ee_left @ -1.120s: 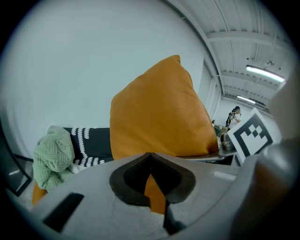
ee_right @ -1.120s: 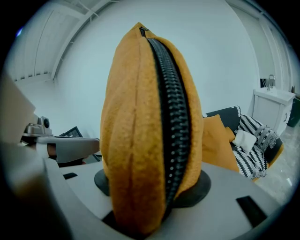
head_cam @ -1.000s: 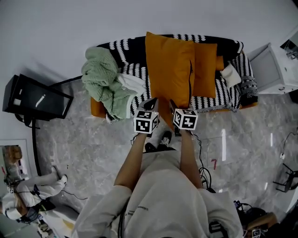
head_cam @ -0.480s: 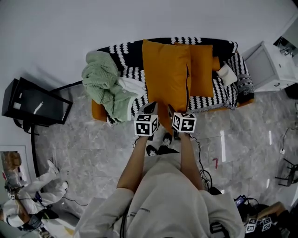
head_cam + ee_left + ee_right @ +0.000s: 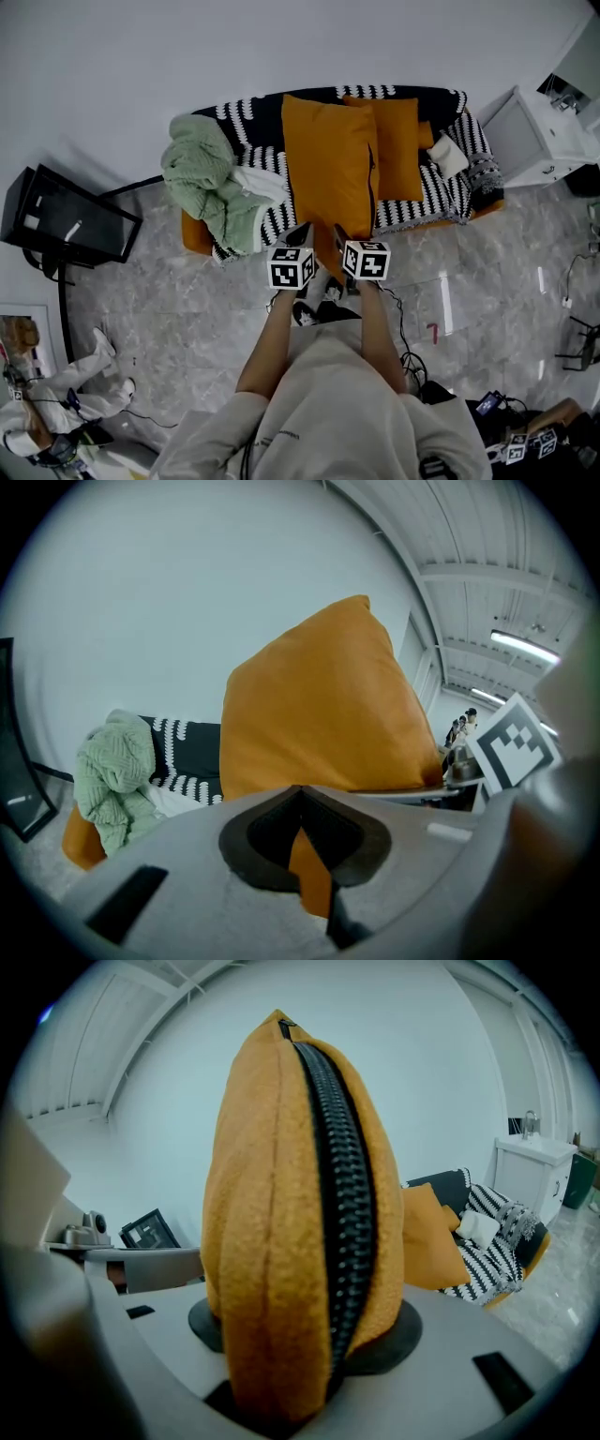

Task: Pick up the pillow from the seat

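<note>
Seat point(image 5: 441, 195), black-and-white striped cover, upper centre of the head view; stands on grey marbled floor point(image 5: 187, 300).
Contents: green knitted blanket point(image 5: 202, 173) heaped at the left end, touching a white cloth point(image 5: 264, 184); orange cushion point(image 5: 398, 150) against the backrest, right of centre; small white bundle point(image 5: 448, 157) near the right end.

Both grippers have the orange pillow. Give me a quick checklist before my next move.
1. Jaws of left gripper shut on pillow: ok, a thin fold only.
2. Jaws of right gripper shut on the zipper edge: ok.
3. Pillow off the sofa: ok, it seems.
4. Second pillow lying on the sofa: ok.
5. Green blanket apart from pillow: ok.
6. Depth of left grip: cannot tell.
</note>
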Demonstrator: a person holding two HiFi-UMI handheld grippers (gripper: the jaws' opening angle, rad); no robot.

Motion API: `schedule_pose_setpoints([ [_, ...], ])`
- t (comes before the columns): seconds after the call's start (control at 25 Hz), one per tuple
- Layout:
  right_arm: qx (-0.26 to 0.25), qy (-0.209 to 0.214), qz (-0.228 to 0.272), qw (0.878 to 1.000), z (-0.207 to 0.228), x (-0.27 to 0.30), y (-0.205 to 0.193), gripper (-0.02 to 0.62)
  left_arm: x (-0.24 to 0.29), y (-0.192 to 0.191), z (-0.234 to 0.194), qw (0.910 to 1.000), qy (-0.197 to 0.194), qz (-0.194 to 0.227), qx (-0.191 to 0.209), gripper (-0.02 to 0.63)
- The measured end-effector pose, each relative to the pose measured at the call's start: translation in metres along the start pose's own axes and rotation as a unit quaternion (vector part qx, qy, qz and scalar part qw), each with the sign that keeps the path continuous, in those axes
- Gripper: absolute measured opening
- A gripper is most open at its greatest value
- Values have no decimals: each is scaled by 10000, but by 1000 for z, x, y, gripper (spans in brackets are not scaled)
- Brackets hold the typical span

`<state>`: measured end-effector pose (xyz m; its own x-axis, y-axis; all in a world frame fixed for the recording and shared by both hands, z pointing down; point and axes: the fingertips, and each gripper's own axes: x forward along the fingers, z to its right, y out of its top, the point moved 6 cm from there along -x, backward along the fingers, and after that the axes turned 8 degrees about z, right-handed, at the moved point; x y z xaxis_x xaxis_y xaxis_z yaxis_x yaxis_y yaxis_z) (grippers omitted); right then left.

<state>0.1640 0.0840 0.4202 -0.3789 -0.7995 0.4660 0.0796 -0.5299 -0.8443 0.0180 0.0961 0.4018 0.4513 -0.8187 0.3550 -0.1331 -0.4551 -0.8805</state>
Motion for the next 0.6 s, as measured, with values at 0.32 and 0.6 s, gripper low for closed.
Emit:
schedule_pose_setpoints([
  [0.32,102,-31,120,9999,-7,-8,-2,224,-6,-2,1,10000,-76,29,27,9],
  [0.6,14,-143,105,9998,-5,-7,0,224,-4,2,0,9999,-123,69,-30,9],
])
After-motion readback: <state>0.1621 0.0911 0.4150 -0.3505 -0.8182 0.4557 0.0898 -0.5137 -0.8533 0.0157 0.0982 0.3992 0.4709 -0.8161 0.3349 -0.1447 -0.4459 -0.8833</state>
